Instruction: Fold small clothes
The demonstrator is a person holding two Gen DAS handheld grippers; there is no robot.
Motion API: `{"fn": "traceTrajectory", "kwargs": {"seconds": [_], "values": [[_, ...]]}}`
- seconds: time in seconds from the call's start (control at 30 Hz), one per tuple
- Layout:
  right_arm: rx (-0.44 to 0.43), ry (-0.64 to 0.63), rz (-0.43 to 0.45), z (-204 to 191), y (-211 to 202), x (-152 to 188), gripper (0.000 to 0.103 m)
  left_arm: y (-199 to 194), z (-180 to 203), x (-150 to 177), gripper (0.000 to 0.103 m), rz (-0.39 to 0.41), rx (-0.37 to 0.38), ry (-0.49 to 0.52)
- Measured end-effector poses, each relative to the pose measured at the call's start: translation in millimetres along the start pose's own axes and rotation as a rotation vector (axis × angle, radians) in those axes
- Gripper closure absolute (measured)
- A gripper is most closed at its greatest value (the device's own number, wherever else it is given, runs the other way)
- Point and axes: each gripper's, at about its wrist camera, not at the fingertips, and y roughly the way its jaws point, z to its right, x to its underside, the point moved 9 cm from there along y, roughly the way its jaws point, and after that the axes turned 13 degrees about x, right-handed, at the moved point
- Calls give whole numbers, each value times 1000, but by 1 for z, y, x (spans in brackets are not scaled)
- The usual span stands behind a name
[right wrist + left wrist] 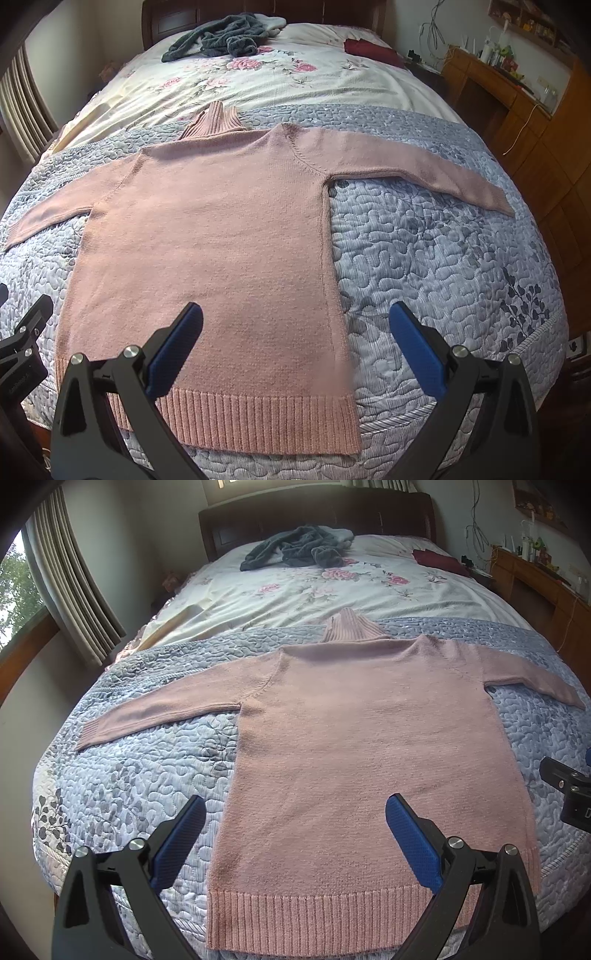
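Daylight from a curtained window [22, 587] at far left falls across the bed, whose blue-grey quilt [140, 775] covers its near half and whose floral sheet [295, 590] runs up to the dark headboard [317, 513]. I have my left gripper [295, 830] hanging above the quilt with its blue fingers [181, 842] spread wide and nothing between them, straddling the lower left edge of the pink sweater [351, 738]. That sweater lies flat in the middle of the quilt, sleeves stretched out to both sides, ribbed hem nearest me, ribbed collar pointing at the headboard. A heap of dark grey clothes [295, 546] sits near the headboard, with a dark red cloth [439, 561] to its right. My right gripper [295, 343] is likewise wide apart and empty, over the sweater's lower right edge. A wooden desk [517, 110] stands along the right wall.
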Motion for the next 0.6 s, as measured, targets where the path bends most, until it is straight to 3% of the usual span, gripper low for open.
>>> {"fn": "traceTrajectory", "kwargs": {"seconds": [0.6], "values": [[0,4,-1,1,5,1,3,2,0,2,5,2,-7,1]]}}
